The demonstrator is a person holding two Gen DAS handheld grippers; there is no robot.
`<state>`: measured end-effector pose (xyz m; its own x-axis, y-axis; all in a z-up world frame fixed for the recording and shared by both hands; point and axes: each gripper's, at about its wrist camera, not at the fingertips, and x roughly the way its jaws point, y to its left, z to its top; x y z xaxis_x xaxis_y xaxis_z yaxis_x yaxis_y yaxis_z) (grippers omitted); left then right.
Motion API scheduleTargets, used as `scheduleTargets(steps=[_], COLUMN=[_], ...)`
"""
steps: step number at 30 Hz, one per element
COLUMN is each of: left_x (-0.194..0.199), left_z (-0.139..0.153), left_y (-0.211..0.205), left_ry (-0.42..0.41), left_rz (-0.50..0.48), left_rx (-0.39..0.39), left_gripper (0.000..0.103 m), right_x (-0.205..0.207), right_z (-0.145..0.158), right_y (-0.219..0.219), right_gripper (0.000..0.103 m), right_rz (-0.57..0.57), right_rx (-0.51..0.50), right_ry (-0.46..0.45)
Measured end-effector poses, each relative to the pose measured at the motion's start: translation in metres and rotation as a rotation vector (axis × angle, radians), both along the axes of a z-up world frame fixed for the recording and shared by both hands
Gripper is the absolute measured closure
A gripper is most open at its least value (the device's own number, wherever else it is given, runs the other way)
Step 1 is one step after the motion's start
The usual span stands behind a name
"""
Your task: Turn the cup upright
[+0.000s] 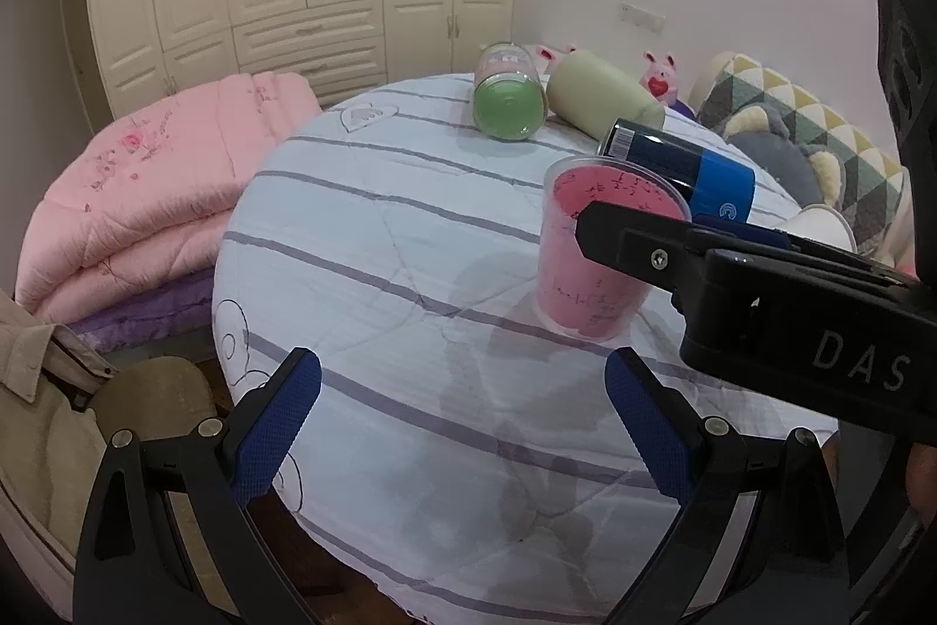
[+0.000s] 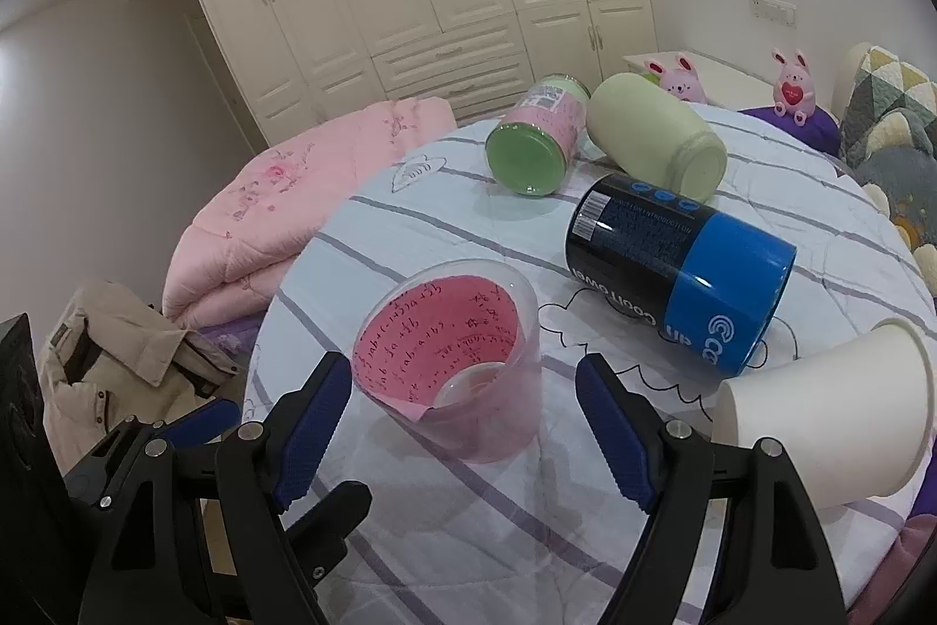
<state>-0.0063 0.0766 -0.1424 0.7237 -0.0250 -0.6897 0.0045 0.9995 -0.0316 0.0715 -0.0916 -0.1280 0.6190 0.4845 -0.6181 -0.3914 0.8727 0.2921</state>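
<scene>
Cup [image 2: 462,367], clear plastic w/ pink scribbled paper lining, stands mouth-up on the striped tablecloth [image 1: 380,238], between the right gripper [image 2: 462,393]'s spread pads; nothing gripped. Left gripper [image 1: 462,426] also wide open, hanging nearer the table edge, holding nothing. Looks light, thin-walled, prob. flexes and slips if squeezed hard, so take it mid-wall, gently. Further out: blue-black can [image 2: 679,267] on its side, white paper cup [image 2: 820,420] tipped over, green jar [image 2: 536,139] and pale jar [image 2: 656,136] lying beyond.

Cup [image 2: 462,361] upright on table [image 2: 410,226]; canister [image 2: 679,267] on side behind-right; two jars [image 2: 536,136] farther back.
</scene>
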Motion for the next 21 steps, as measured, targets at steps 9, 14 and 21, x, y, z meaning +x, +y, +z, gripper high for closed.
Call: scheduleTargets(steps=[9, 14, 21], left_x=[-0.006, -0.007, -0.008], left_z=[0.009, 0.017, 0.032], left_y=[-0.009, -0.018, -0.039], left_ry=[-0.018, -0.037, -0.064], left_rz=[0.011, 0.021, 0.022], left_rx=[-0.008, -0.024, -0.006], left_gripper=[0.004, 0.004, 0.004], right_x=[-0.016, -0.022, -0.035], right_z=[0.015, 0.025, 0.043], right_y=[-0.012, -0.028, -0.052], right_gripper=[0.023, 0.022, 0.022], right_rz=[-0.002, -0.022, -0.058], right_rx=[-0.035, -0.054, -0.084], right_ry=[-0.07, -0.11, -0.169])
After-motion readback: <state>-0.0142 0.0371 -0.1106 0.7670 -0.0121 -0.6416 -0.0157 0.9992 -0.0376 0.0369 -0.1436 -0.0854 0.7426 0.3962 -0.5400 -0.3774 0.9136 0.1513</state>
